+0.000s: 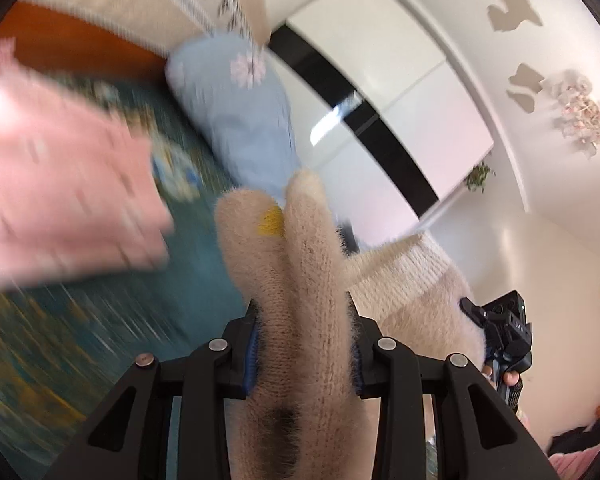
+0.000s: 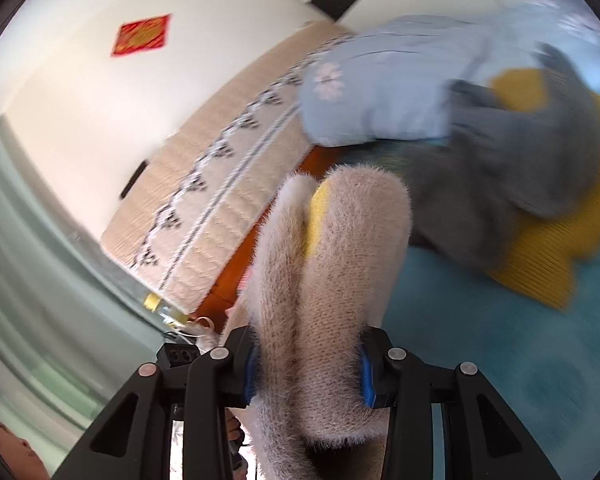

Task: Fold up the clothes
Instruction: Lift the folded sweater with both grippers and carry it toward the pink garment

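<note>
A fuzzy beige sweater (image 1: 296, 272) with a yellow patch is bunched between the blue pads of my left gripper (image 1: 304, 354), which is shut on it. The same beige sweater (image 2: 332, 264) fills my right gripper (image 2: 306, 372), also shut on a thick fold. The cloth stretches from the left gripper toward the right gripper (image 1: 500, 340) at the right edge of the left wrist view, lifted above a teal bedspread (image 1: 100, 312). The fingertips are hidden in the fabric.
A folded pink garment (image 1: 60, 184) lies left on the bedspread. A light blue garment (image 2: 384, 92) with a flower, a grey garment (image 2: 512, 160) and a mustard one (image 2: 556, 256) lie beyond. A beige patterned headboard (image 2: 220, 192) and white wardrobe (image 1: 400, 92) stand behind.
</note>
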Tool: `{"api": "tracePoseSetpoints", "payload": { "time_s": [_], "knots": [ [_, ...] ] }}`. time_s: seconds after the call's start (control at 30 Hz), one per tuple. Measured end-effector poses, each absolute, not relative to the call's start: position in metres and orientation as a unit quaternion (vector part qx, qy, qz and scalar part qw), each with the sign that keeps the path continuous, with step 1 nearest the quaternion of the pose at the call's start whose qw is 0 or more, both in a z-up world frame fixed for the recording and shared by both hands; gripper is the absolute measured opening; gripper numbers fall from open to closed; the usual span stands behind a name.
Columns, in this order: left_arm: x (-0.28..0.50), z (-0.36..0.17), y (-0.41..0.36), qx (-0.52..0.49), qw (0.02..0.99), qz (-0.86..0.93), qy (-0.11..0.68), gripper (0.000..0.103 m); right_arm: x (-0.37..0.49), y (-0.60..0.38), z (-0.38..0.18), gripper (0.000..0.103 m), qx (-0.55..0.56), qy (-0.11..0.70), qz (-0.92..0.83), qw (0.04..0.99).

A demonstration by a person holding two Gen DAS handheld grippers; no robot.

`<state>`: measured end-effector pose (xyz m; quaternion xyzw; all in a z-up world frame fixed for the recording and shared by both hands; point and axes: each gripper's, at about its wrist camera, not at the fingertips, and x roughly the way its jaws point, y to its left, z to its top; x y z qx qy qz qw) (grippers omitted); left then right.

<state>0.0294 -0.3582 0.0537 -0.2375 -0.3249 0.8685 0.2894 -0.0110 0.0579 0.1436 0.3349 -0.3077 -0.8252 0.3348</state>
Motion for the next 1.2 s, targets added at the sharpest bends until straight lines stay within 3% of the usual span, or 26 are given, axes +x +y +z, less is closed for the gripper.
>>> {"api": "tracePoseSetpoints", "payload": {
  "time_s": [0.33, 0.57, 0.73, 0.9, 1.2],
  "knots": [
    [-0.003, 0.096, -0.504, -0.17, 0.188, 0.922, -0.294, 0.036, -0.125, -0.123, 0.184, 0.04, 0.322, -0.236, -0.803, 0.442],
    [-0.032, 0.066, -0.562, -0.166, 0.12, 0.924, -0.322, 0.036, -0.189, -0.21, 0.14, 0.04, 0.335, -0.233, -0.778, 0.477],
    [-0.054, 0.017, -0.564, -0.238, 0.067, 0.909, -0.336, 0.036, -0.236, -0.227, 0.074, 0.04, 0.39, -0.243, -0.774, 0.435],
    [-0.045, 0.008, -0.557, -0.252, 0.023, 0.91, -0.329, 0.037, -0.269, -0.207, 0.018, 0.04, 0.43, -0.303, -0.759, 0.385],
    [-0.02, 0.009, -0.553, -0.223, -0.028, 0.921, -0.317, 0.036, -0.277, -0.225, 0.041, 0.04, 0.405, -0.265, -0.767, 0.421]
  ]
}}
